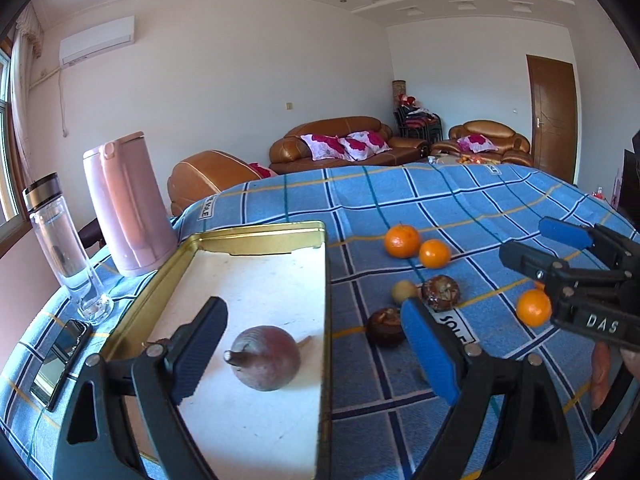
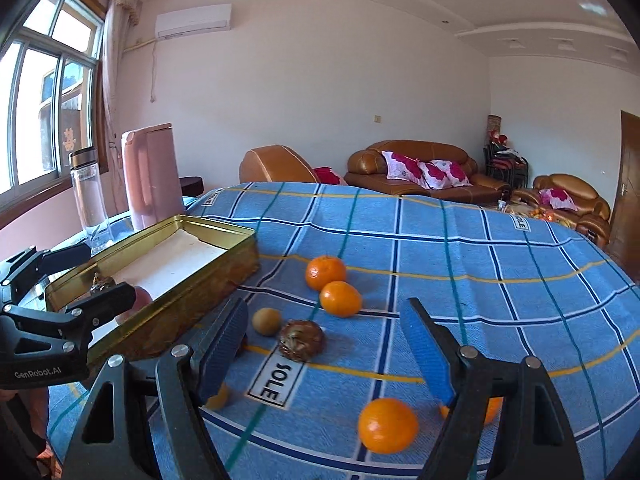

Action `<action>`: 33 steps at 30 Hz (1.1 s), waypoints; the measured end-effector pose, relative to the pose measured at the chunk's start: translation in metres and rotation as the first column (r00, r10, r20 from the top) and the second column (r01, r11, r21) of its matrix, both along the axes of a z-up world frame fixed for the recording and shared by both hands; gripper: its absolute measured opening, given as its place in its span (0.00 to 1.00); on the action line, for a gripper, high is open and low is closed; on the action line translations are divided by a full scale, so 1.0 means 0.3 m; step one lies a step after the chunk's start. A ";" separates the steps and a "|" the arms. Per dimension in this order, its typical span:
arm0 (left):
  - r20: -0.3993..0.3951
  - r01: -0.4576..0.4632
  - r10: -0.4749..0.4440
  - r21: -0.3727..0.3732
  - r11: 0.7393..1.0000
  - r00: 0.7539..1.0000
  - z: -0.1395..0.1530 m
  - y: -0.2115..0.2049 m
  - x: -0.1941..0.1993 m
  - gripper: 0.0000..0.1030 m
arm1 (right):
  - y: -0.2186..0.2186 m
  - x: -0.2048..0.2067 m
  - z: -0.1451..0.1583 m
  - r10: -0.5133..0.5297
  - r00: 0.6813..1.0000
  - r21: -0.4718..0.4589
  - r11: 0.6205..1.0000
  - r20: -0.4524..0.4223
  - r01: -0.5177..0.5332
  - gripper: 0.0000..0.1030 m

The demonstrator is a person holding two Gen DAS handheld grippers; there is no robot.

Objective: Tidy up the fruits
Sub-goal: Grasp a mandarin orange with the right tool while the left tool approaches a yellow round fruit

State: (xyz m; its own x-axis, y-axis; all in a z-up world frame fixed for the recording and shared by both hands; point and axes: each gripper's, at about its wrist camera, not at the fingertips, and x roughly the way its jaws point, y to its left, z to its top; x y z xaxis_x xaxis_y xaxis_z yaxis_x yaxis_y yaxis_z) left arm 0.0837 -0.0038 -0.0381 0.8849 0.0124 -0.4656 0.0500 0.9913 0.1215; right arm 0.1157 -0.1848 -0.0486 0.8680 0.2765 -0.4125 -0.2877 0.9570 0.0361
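on the blue checked cloth [image 1: 440, 200] sits a gold tin [image 1: 256, 236] with a white floor, and inside it lies one brownish-red fruit [image 1: 266, 356] with a stub of stem pointing toward the camera. the left gripper [image 1: 316, 352] hangs over the tin's near right part, its jaws spread wide: the left finger is above the tin floor just beside that fruit, the right finger is out past the tin's rim over the cloth, and nothing is held between them. right of the tin, loose on the cloth, are two oranges [image 1: 402, 240] touching each other, a small tan fruit [image 1: 404, 290] just beside a dark mottled fruit [image 1: 440, 292], and another dark one [image 1: 386, 326] partly hidden by the blue finger. the right gripper [image 2: 324, 348] is also wide open and empty (from its own camera the mottled fruit and a "sole" label lie between its fingers, farther ahead on the cloth), with a blurred orange [image 2: 388, 424] near its right finger and another orange [image 2: 490, 410] mostly hidden behind that finger. a small yellowish fruit [image 2: 218, 396] peeks from behind its left finger. left of the tin stand a pink kettle [image 1: 128, 204] and a clear bottle [image 1: 64, 248], with a phone [image 1: 60, 360] lying flat near the cloth's edge. brown sofas [image 1: 340, 144] line the far wall.
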 end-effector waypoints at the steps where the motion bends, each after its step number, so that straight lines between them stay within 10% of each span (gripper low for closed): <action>1: -0.006 0.012 -0.011 0.004 1.000 1.000 -0.005 -0.018 0.001 0.88 | -0.020 -0.002 0.001 -0.012 1.000 0.006 1.000 -0.001 0.012 0.77; 10: -0.120 0.118 -0.115 0.019 0.993 0.986 -0.067 -0.137 0.035 0.73 | -0.088 -0.002 -0.026 -0.023 0.997 -0.009 1.000 -0.077 0.023 0.59; 33: -0.254 0.191 -0.175 0.041 0.981 0.951 -0.152 -0.193 0.075 0.58 | -0.286 0.084 -0.081 -0.247 0.936 -0.032 0.968 -0.252 0.247 0.58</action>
